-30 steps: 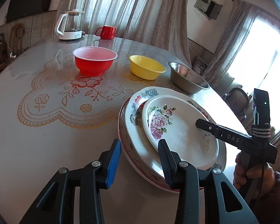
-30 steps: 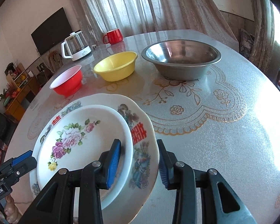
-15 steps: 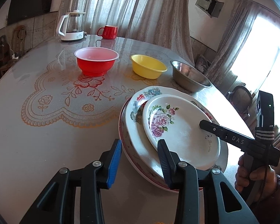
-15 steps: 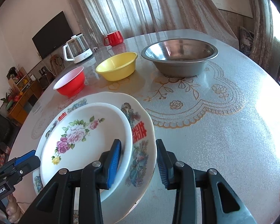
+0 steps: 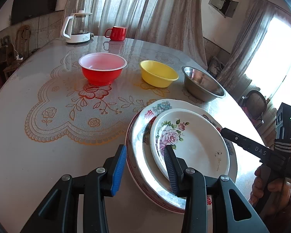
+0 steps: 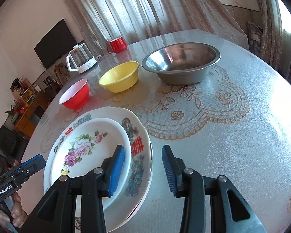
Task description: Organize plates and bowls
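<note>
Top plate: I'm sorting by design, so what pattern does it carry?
The top plate is white with pink roses, clearest in the right wrist view.

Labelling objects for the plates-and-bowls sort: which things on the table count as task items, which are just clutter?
Task items:
- small rose plate
- large patterned plate under it
- red bowl
- yellow bowl
- steel bowl

Just lying about:
- glass kettle
- red mug
</note>
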Action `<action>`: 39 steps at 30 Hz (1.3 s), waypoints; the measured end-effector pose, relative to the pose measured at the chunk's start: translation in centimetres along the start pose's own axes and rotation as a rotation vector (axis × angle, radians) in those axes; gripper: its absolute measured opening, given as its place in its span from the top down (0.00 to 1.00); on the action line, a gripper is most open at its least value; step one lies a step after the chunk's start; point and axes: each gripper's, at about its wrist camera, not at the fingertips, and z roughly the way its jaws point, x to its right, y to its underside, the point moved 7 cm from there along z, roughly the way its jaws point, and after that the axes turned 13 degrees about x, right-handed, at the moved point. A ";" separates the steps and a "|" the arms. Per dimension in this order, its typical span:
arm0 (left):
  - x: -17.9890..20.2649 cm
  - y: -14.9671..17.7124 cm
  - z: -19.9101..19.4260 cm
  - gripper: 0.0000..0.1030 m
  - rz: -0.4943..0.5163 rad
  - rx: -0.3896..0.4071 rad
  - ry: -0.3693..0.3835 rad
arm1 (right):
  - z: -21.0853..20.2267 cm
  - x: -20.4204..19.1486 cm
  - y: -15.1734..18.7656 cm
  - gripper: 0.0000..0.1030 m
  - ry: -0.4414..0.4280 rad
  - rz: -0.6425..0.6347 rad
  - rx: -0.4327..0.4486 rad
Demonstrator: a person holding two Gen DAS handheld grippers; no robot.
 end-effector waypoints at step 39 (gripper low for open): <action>9.2 -5.6 11.9 0.63 0.005 -0.164 0.113 | 4.8 9.8 -9.9 0.64 0.117 0.209 0.104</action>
